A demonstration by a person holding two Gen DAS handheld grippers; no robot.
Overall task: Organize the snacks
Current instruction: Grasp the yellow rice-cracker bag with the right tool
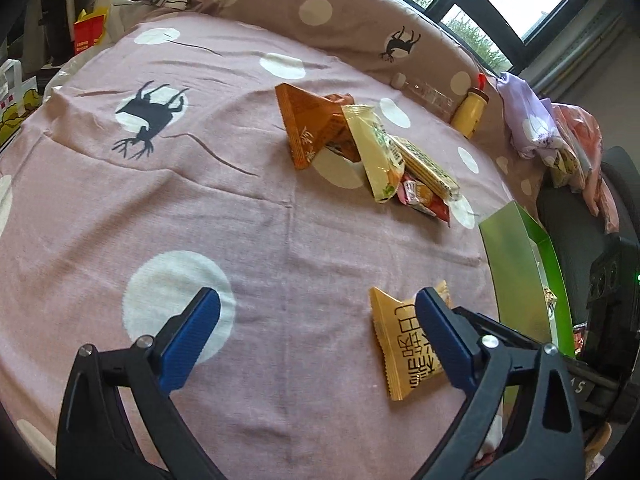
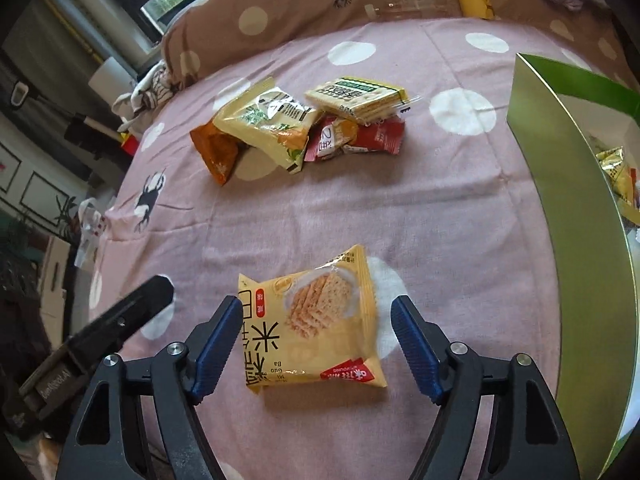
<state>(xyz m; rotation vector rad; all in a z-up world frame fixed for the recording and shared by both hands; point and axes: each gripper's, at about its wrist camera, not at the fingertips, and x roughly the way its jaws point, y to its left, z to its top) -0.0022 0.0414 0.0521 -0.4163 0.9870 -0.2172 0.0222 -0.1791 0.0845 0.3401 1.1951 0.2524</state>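
A yellow cracker packet [image 2: 316, 328] lies flat on the pink dotted bedsheet [image 2: 440, 208]. My right gripper [image 2: 316, 320] is open, one blue finger on each side of the packet, not touching it. My left gripper [image 1: 316, 304] is open and empty over the sheet; the same packet [image 1: 404, 344] lies by its right finger. A pile of snacks sits further back: an orange packet [image 1: 308, 124], a pale yellow packet [image 1: 376, 152], a biscuit pack [image 1: 424, 168] and a red packet [image 1: 424, 200]. The pile also shows in the right wrist view [image 2: 304, 124].
A green box [image 2: 568, 184] stands open at the right with snacks inside; it also shows in the left wrist view [image 1: 524, 272]. A yellow bottle [image 1: 472, 108] and a clear bottle [image 1: 428, 94] lie against the brown pillow [image 1: 340, 12]. The left gripper's body [image 2: 100, 336] shows at the left.
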